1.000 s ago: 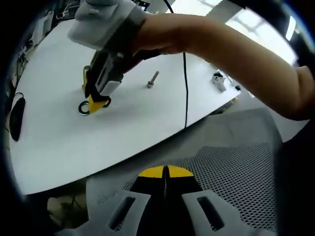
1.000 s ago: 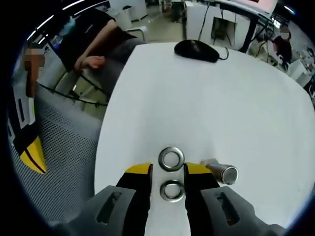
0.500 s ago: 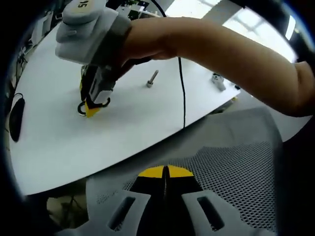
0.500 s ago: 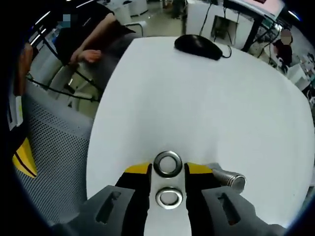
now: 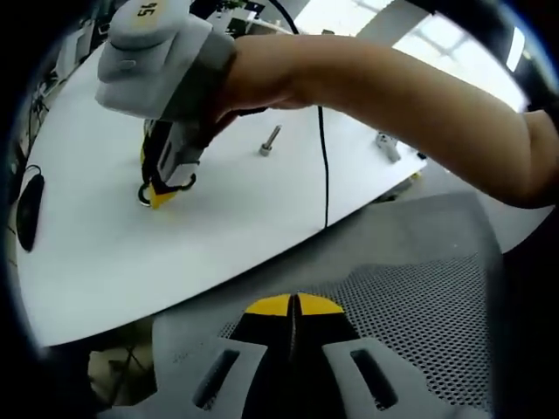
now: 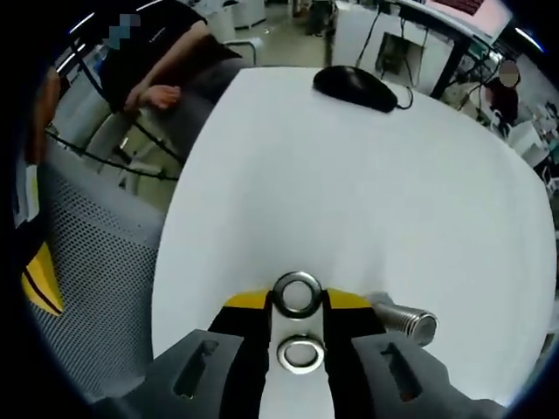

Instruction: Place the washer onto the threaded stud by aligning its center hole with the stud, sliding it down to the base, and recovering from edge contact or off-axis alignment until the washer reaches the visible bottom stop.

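Note:
A threaded stud [image 5: 270, 140] stands on the white table [image 5: 227, 218]. Left of it, my right gripper [image 5: 162, 188] reaches down to the tabletop, a person's arm behind it. In the right gripper view two steel washers lie flat between the jaws. The far washer [image 6: 297, 294] sits between the yellow fingertips [image 6: 249, 302], which press on its sides. The near washer [image 6: 301, 353] lies loose further back between the jaws. My right gripper [image 6: 297, 301] is shut on the far washer. My left gripper [image 5: 294, 305] is shut on nothing, off the table, above a mesh chair seat [image 5: 410, 297].
A short metal cylinder [image 6: 406, 319] lies just right of the right jaws. A black mouse [image 6: 354, 87] with its cable sits at the far table edge. A black cable [image 5: 323, 157] crosses the table. A small metal part [image 5: 387, 144] lies near the table edge. A person sits beyond the table [image 6: 153, 70].
The right jaws have closed in from a wider gap onto the far washer's sides. The left gripper has stayed where it was.

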Action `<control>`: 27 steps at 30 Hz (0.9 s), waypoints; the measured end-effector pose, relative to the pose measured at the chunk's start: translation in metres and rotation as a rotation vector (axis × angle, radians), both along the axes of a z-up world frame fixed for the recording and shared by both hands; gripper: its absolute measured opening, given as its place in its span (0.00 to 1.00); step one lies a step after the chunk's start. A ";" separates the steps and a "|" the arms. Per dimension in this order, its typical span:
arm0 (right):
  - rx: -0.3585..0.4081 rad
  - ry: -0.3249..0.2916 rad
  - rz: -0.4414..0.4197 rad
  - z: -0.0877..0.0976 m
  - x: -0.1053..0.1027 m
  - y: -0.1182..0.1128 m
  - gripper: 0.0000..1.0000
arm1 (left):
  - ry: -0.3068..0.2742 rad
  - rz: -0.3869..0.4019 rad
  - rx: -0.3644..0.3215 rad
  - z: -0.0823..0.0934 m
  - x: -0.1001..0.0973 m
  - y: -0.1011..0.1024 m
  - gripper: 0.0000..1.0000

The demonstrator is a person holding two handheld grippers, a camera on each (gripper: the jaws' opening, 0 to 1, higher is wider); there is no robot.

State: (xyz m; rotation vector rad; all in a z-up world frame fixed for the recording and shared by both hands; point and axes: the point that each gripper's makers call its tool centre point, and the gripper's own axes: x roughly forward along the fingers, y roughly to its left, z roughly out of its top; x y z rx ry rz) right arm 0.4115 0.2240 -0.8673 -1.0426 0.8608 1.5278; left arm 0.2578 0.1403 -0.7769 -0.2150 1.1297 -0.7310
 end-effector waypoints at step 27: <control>0.016 0.004 0.013 0.041 0.004 -0.008 0.23 | 0.002 -0.012 0.002 -0.001 -0.001 -0.001 0.00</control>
